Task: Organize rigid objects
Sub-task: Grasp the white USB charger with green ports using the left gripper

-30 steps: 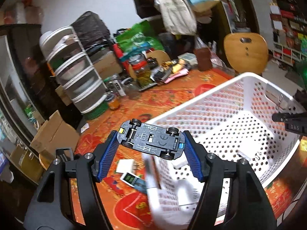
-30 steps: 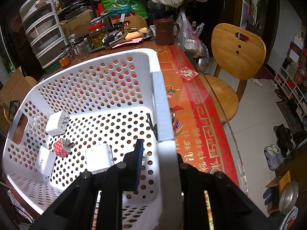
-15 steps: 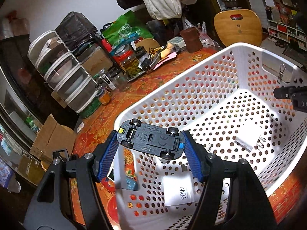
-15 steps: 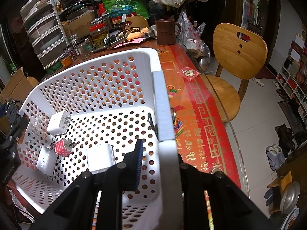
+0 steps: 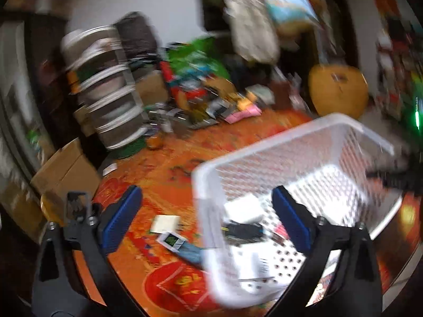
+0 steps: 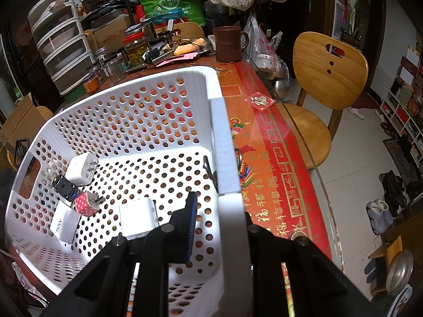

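Observation:
My left gripper (image 5: 206, 219) is open and empty above the near left corner of the white perforated basket (image 5: 264, 148); this view is blurred. The black toy car (image 5: 243, 231) lies inside the basket; it also shows in the right wrist view (image 6: 64, 186), beside white chargers (image 6: 82, 169) and a pink dotted plug (image 6: 87, 204). My right gripper (image 6: 219, 211) is shut on the right wall of the basket (image 6: 224, 163). A white charger (image 5: 165, 223) and a small card (image 5: 171, 241) lie on the table left of the basket.
The table has an orange-red cloth (image 6: 267, 158). At its far end stand jars (image 6: 134, 50), a brown mug (image 6: 227, 43), a stack of drawers (image 6: 63, 47) and bags. A wooden chair (image 6: 327, 79) stands to the right. A cardboard box (image 5: 63, 169) sits on the left.
My left gripper opened and let go of the toy car, which now lies in the basket. The gripper pulled back to the left. The right gripper kept its hold.

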### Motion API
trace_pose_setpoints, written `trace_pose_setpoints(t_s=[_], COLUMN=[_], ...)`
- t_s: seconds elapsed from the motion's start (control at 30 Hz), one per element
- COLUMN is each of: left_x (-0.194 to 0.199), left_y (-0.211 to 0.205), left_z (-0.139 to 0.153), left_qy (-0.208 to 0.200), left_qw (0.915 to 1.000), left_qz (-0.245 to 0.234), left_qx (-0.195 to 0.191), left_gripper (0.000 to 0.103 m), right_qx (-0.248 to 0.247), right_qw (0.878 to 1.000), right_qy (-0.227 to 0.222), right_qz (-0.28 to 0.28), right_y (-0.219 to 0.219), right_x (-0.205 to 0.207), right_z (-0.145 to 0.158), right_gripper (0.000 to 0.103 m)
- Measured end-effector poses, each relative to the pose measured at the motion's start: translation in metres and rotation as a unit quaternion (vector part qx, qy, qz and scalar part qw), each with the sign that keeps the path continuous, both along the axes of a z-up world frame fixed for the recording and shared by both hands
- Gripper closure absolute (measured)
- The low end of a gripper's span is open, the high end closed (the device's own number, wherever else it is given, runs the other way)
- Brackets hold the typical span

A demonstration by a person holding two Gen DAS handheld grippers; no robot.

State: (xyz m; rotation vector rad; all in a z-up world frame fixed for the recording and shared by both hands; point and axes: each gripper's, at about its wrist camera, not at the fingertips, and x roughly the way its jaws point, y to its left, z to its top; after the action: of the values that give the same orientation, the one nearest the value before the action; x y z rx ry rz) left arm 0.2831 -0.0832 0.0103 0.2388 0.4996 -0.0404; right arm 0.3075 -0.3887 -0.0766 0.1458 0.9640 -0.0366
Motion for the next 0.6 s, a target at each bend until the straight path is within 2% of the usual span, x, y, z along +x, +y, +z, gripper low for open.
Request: trace_pose_setpoints(t_s=[0.07,0.17,0.23,0.4,0.47,0.53,0.6], left_x=[0.003,0.016,0.025,0.057,0.064,0.072,0.079], left_y=[0.038,0.087,0.109,0.137,0.142,0.149,0.151], left_z=[0.009,0.002,-0.015,-0.095,-0.118,-0.131,-0.138], left_qy=[-0.008,0.011,0.033,0.133,0.153,0.167,0.17], left_qw=[0.999,0.9958,0.9935,0.9838,0.979,0.9743,0.9728], left_qz=[0.037,0.079,0.092,0.085,0.092,0.092,0.095], left_qx=[-0.023,-0.046,-0.059,-0.085,-0.098,-0.12,-0.125], left_gripper=[0.001,0.001,0.001,0.002,0.006,0.006,0.006], right_qx=[0.0,0.0,0.001,0.001,0.0,-0.001,-0.003], right_qw=[1.0,1.0,1.0,1.0,1.0,1.0,1.0], right_qy=[0.0,0.0,0.0,0.001,0.001,0.002,0.003], right_qz=[0.001,0.001,0.002,0.001,0.001,0.001,0.001], right_y=[0.0,0.001,0.001,0.001,0.0,0.0,0.0], right_x=[0.0,0.0,0.001,0.001,0.001,0.001,0.001], right_z=[0.0,0.0,0.0,0.0,-0.001,-0.001,-0.001], right_gripper=[0.085,0.085,0.085,0.085,0.085,0.085,0.085])
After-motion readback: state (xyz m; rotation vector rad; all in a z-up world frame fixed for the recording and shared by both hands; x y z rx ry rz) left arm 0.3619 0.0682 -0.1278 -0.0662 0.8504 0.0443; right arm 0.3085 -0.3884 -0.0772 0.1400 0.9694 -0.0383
